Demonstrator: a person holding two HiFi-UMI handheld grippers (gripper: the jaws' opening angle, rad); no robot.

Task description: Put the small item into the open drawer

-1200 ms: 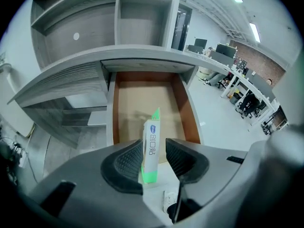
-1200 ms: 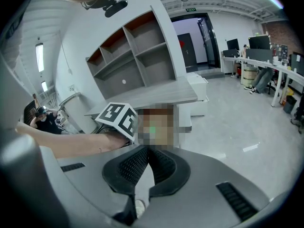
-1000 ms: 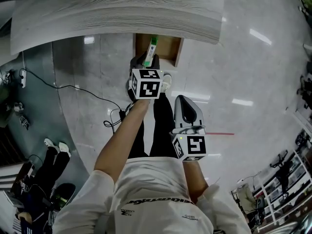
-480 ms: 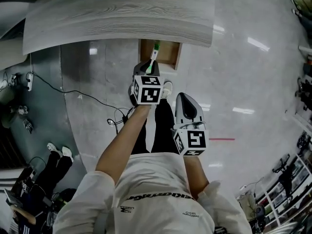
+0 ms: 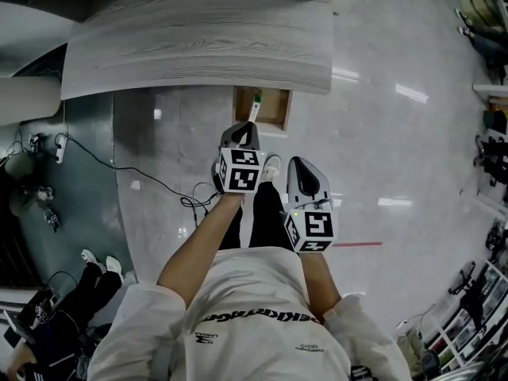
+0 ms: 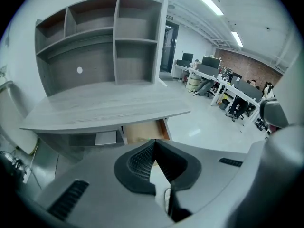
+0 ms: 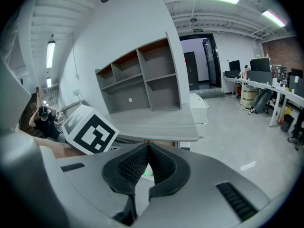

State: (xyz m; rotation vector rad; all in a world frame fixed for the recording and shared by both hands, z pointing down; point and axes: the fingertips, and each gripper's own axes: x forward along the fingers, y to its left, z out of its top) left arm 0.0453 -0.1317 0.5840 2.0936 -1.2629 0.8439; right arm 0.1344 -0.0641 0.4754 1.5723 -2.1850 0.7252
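Head view, and we see the small green-and-white item [image 5: 256, 100] lying in the open drawer [image 5: 274, 111] under the desk [image 5: 198, 46], just beyond our left gripper [image 5: 243, 127], whose jaws have just been closing, empty. Our right gripper [image 5: 305, 167] is pinched together too, holding nothing.

Desk top [image 5: 198, 50] is pale grey with a streaky wood grain, the drawer [image 5: 274, 111] is tan-brown inside, and the small item [image 5: 256, 101] is green and white. Left gripper [image 5: 243, 129] and right gripper [image 5: 302, 165] are both light grey with black ribbed pads [image 6: 140, 163] and black-and-white square-marker cubes. Floor [image 5: 397, 133] is glossy pale grey with a thin red line [image 5: 357, 244], shirt [image 5: 254, 308] is white with dark lettering.
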